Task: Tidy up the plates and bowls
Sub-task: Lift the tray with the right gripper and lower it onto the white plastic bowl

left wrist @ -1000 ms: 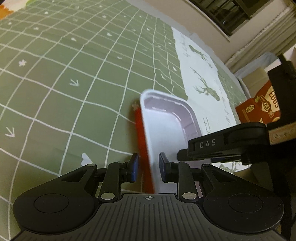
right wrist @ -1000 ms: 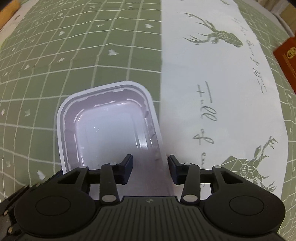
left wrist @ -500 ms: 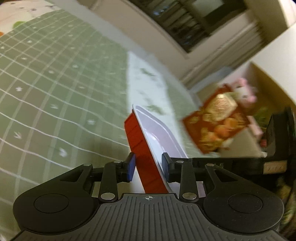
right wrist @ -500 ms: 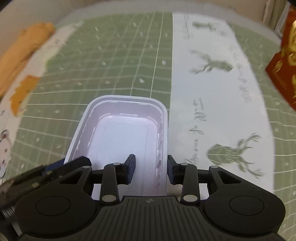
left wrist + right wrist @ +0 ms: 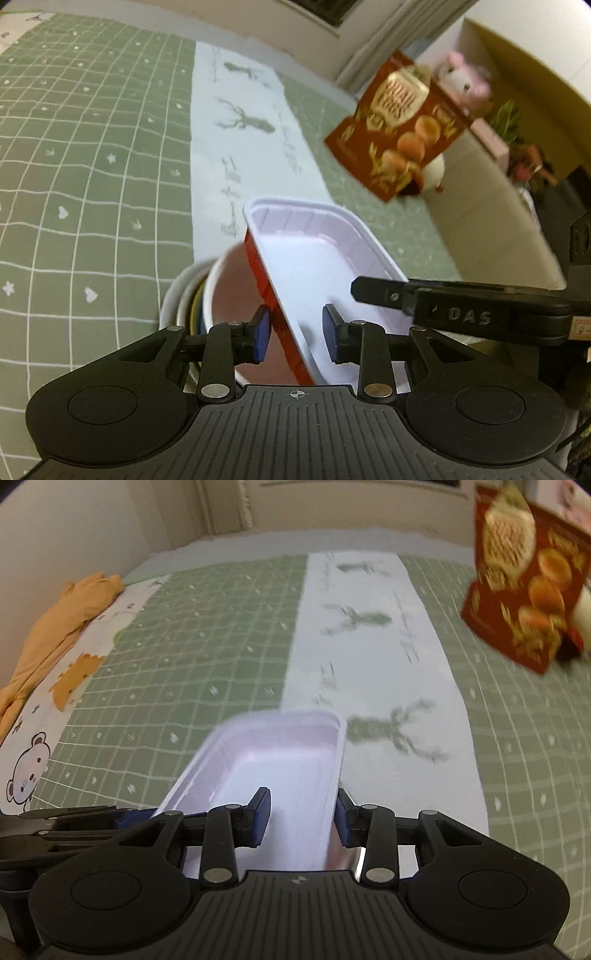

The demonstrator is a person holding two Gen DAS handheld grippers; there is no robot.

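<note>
Your right gripper [image 5: 301, 819] clamps the rectangular tray's [image 5: 317, 258] long wall. Its long axis points away, tilted. Your left gripper [image 5: 295, 334] straddles the opposite wall, pads apart from it.

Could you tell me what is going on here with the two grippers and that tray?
A person is lifting a rectangular tray, red outside and white inside, using both handheld tools. The left tool straddles one long wall; its jaws have just been opening, and a gap shows beside each pad. The right tool is clamped on the opposite wall. The tray hangs tilted above a stack of round bowls on the green checked cloth.
</note>
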